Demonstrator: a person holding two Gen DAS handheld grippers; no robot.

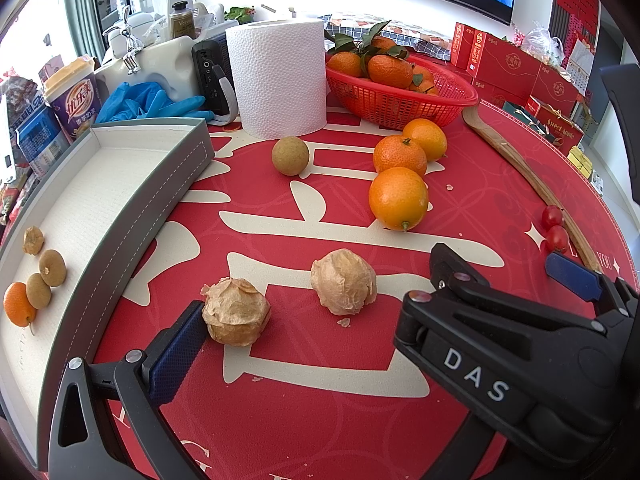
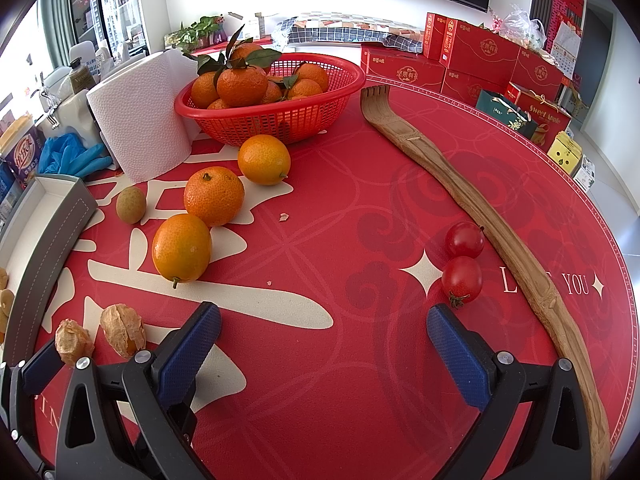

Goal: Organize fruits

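Four small fruits already lie in the grey tray point(image 1: 168, 184) at the left edge of the counter point(image 1: 304, 400), so we read it as the place for the loose ones. The left gripper point(image 1: 316, 332) sits low with one blue pad touching the nearer husked berry point(image 1: 236, 312). Its fingers look spread wide, though the right gripper hides the far one. We judge this berry is next, being nearest the tray. The second husked berry point(image 1: 344, 282) lies just beside it. The right gripper point(image 2: 324, 316) hovers with fingers apart and empty, aimed near two cherry tomatoes point(image 2: 462, 280) against the wooden back scratcher point(image 2: 500, 240). Three orange fruits point(image 2: 182, 248) and a longan point(image 1: 290, 156) wait by the red basket point(image 2: 280, 124).
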